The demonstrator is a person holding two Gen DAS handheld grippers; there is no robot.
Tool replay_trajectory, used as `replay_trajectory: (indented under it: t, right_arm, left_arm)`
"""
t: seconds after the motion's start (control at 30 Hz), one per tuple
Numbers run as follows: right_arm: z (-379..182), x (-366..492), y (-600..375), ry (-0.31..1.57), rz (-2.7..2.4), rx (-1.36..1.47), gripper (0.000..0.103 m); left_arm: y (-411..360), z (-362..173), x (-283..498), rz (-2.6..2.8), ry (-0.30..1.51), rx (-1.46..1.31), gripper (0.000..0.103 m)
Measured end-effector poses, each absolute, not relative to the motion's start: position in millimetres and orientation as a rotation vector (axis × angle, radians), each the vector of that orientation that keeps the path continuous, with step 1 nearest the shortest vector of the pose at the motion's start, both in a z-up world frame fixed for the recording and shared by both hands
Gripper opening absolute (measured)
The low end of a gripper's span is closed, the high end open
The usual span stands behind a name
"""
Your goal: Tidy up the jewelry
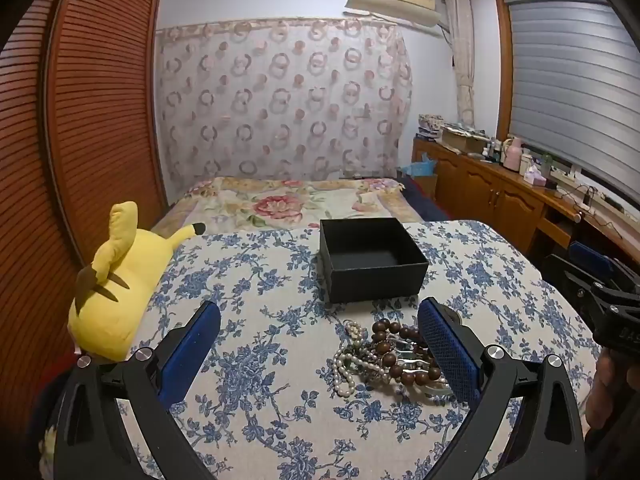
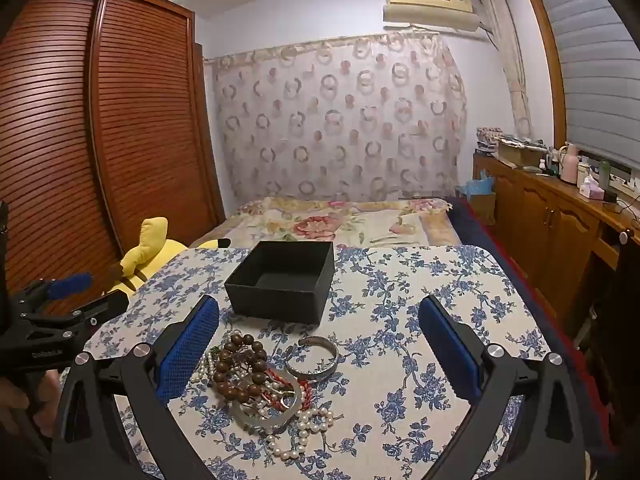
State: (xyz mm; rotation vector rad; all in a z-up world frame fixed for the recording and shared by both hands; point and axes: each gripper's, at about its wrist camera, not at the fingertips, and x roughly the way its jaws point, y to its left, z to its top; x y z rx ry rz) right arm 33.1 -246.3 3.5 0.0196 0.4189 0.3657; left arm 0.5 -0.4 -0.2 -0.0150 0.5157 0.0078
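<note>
Little writing can be read: pale raised letters on the body of each hand-held gripper, seen from the other's camera, are too blurred and cut off to make out.

At the far left a yellow plush toy (image 1: 116, 280) lies at the left edge of the worktop (image 1: 256, 280), which is covered in a blue-flowered cloth. The left hand-held gripper (image 1: 320, 354) hovers low over the near part of the worktop, fingers spread wide and holding nothing. Its right finger (image 1: 448, 356) sits just beside the jewelry pile (image 1: 384, 356) and hides the pile's right side. The left wrist view shows mainly a pearl strand and brown wooden beads.

The right wrist view shows what the other hides: a silver cuff bangle (image 2: 314, 356) lying just right of the pile (image 2: 260, 384), a pale translucent bangle, red beads and a second loop of pearls at the near edge. The right hand-held gripper (image 2: 318, 354) is also wide open and empty, its left finger (image 2: 188, 354) just beside the heap.

An open black box (image 2: 280, 280), nothing visible inside, stands just beyond the jewelry, towards the bed (image 2: 340, 220).
</note>
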Motion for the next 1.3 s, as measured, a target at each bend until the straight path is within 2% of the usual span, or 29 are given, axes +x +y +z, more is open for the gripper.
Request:
replay_trajectory:
  t: [1.3]
  right_arm:
    - [2.1,34.5,-243.2,0.425,0.365,0.019,0.101]
  left_arm:
    - [-5.3,10.9,-7.0,-0.002,0.492,-0.013,0.095]
